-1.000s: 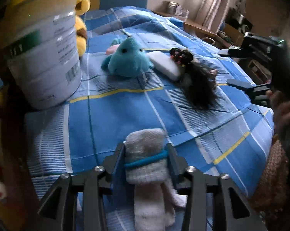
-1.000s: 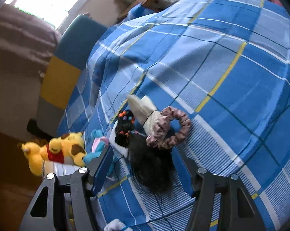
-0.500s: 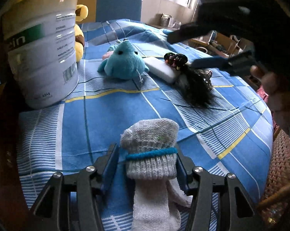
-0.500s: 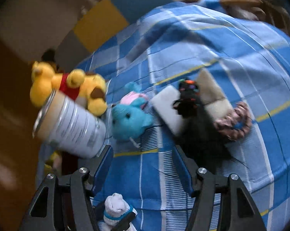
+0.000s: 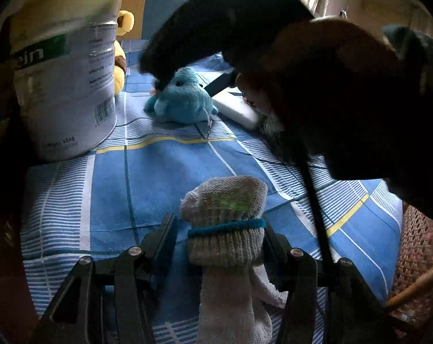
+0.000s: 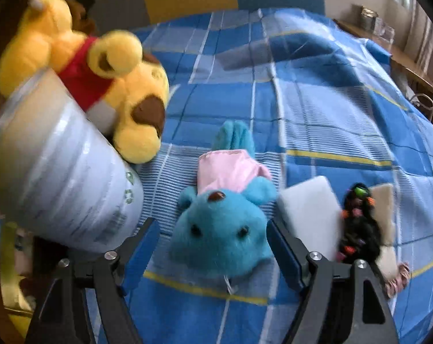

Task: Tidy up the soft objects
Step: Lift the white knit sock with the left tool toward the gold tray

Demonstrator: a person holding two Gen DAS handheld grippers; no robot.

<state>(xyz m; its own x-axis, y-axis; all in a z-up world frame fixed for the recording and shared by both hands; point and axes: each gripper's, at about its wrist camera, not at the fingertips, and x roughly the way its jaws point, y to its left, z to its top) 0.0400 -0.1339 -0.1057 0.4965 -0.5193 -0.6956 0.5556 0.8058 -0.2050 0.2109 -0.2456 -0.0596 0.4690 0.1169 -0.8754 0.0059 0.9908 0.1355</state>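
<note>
my right tongs straddle the blue plush, left tongs hold the sock

my left tongs [image 5: 225,229] are closed on a rolled white sock [image 5: 226,218] with a teal band, its loose end hanging back toward me. beyond the sock there is an open stretch of blue checked bedspread [image 5: 159,166] before the blue plush [image 5: 180,101].

taking the blue plush [image 6: 222,229] as the landmark: my right tongs [image 6: 213,240] are spread wide, one finger on each side of its head, neither clearly touching it. the left-side finger has little room, since the white tin can [image 6: 58,177] stands close on that side. the yellow bear [image 6: 107,86] lies behind the can and beyond the plush, leaning against the can's rim. on the plush's other side, just beside my right-side finger, lies a white sponge block [image 6: 308,209], and past it a black hair piece [image 6: 358,223] dotted with coloured clips. a pink scrunchie [image 6: 397,278] peeks out at the hair's near end. beyond the plush's tail the bedspread [image 6: 316,100] runs open to the far edge of the bed.

in the left view, my right hand [image 5: 331,86] and its tool loom dark above the plush, hiding much of the right side.
</note>
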